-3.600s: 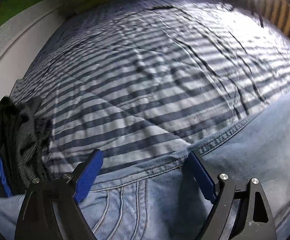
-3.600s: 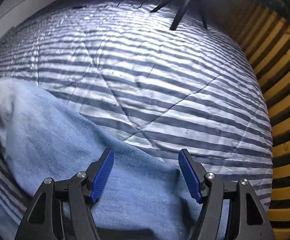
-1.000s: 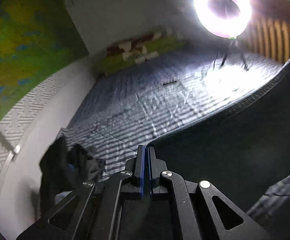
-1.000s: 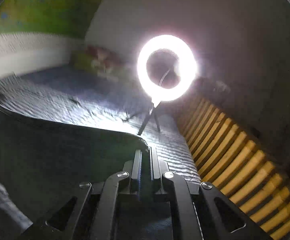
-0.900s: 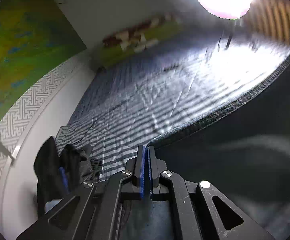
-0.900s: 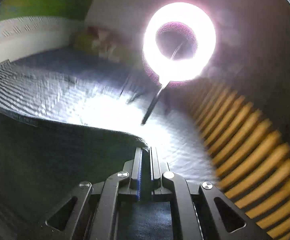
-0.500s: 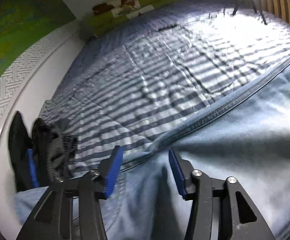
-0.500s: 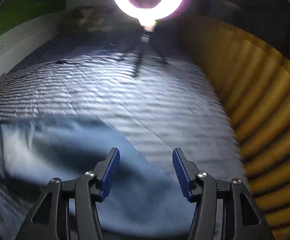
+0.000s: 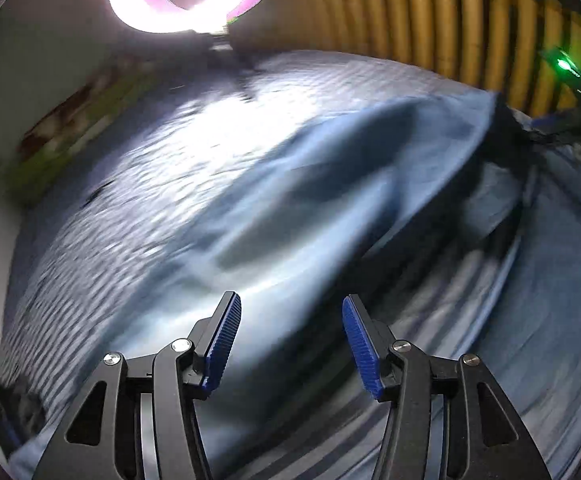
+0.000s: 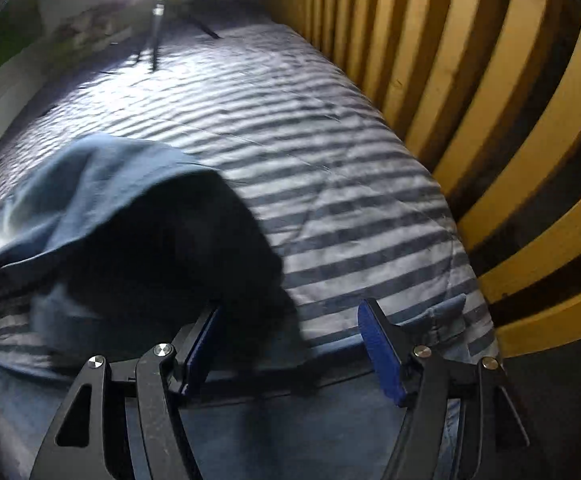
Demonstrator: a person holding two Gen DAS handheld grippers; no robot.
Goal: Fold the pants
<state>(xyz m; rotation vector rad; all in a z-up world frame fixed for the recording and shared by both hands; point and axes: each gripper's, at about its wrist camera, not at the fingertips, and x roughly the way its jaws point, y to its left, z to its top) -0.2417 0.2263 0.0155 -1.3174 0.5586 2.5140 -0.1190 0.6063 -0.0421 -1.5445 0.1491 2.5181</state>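
Currently, left wrist view: left claw (image 9: 290, 340) is opening, nothing pinched; pants (image 9: 310, 208) stretch diagonally ahead toward the bed's (image 9: 130, 200) slatted side.

Right wrist view: right claw (image 10: 286, 344) is opening, empty; pants (image 10: 110, 200) billow ahead-left, nearer its left finger.

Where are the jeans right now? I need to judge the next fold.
The jeans lie loosely on the striped bedspread, a raised fold left of centre in the right wrist view, with the yellow slatted wall beyond the bed's right edge.
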